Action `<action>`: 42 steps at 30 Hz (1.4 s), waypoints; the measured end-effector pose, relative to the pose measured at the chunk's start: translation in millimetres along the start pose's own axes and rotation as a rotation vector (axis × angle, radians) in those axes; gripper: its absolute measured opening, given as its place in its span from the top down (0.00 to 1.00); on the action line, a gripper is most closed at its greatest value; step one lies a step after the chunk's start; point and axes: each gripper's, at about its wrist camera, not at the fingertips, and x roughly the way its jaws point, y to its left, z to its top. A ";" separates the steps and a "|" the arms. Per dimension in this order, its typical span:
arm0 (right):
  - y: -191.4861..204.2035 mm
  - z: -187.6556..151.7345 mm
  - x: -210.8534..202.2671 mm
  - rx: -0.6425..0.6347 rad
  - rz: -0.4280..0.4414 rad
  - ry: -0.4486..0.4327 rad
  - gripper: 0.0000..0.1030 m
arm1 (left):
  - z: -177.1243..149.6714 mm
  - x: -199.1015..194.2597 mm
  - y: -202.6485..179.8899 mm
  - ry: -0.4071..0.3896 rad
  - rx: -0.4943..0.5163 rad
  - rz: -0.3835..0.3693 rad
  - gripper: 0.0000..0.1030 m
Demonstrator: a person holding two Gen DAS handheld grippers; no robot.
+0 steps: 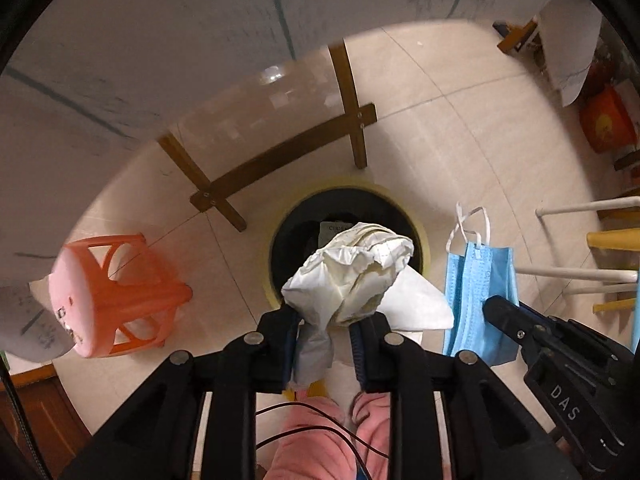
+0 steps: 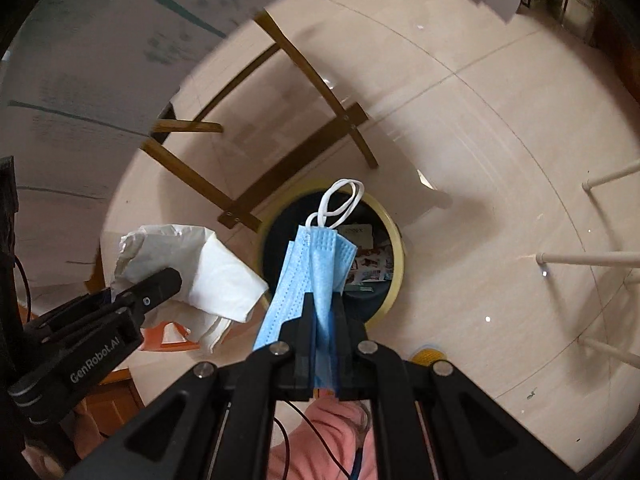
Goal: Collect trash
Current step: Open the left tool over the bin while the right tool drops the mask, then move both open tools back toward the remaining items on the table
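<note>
Left wrist view had the left gripper [image 1: 324,320] clamped on a crumpled wad of white tissue paper [image 1: 352,272], dangling right over the round black trash bin with the yellowish rim [image 1: 424,240] on the tiled floor. The right gripper [image 2: 324,304] was pinching a folded blue surgical mask with white ear loops [image 2: 316,264], also above that bin, which already had some wrappers in it. So pickup looked done to me, with just the drop left for both.

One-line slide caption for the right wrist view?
Right gripper holds a blue face mask above the open trash bin.
</note>
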 end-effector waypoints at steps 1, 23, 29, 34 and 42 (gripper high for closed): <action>-2.0 -0.5 7.8 0.003 -0.004 0.003 0.95 | 0.6 6.4 -1.9 0.001 0.007 -0.003 0.76; 10.5 16.7 88.7 -0.051 -0.064 0.030 0.91 | 9.7 43.2 23.0 -0.030 0.111 0.050 0.34; 20.2 19.0 90.5 -0.050 -0.086 0.058 0.71 | 9.2 22.4 42.2 -0.041 0.067 0.049 0.34; 34.3 21.8 74.2 -0.055 -0.081 0.068 0.68 | 6.9 -4.4 56.9 -0.046 0.033 0.045 0.34; 65.7 32.6 29.0 -0.102 -0.071 0.053 0.63 | 2.1 -62.9 69.7 -0.073 -0.010 0.032 0.34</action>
